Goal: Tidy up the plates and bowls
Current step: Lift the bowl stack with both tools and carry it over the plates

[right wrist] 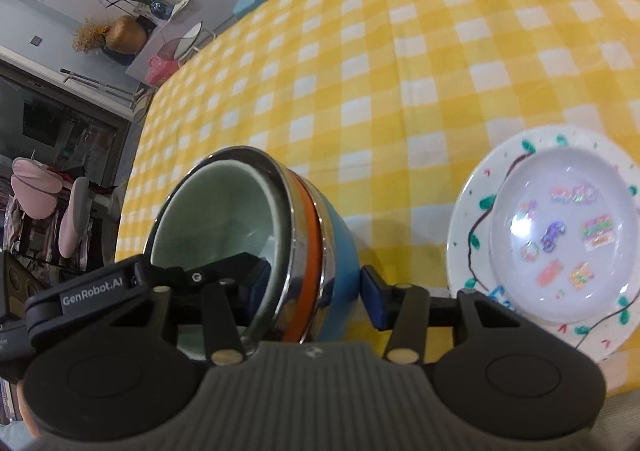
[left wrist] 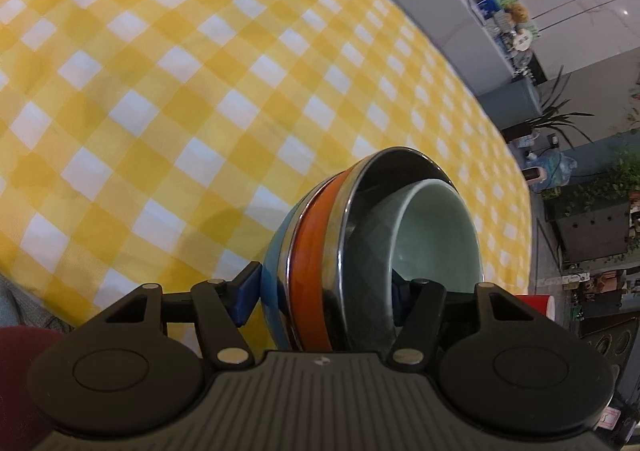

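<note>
Currently your left gripper [left wrist: 326,287] and right gripper [right wrist: 316,287] each clamp the nested bowl stack [right wrist: 256,247]: glazed green bowl [left wrist: 436,227] inside steel, orange, blue. Round painted plate [right wrist: 480,203] holds a clear dish [right wrist: 568,235] on checked cloth [right wrist: 400,51].

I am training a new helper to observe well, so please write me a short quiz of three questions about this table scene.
1. True or false: the pale green ceramic bowl sits innermost in the nested stack of bowls.
2. What lies on the white hand-painted plate? A) a shallow white dish with shiny stickers B) a metal spoon C) an orange cup
3. Fill in: the checked tablecloth is white and ____.
Key: 1 true; 2 A; 3 yellow.
</note>
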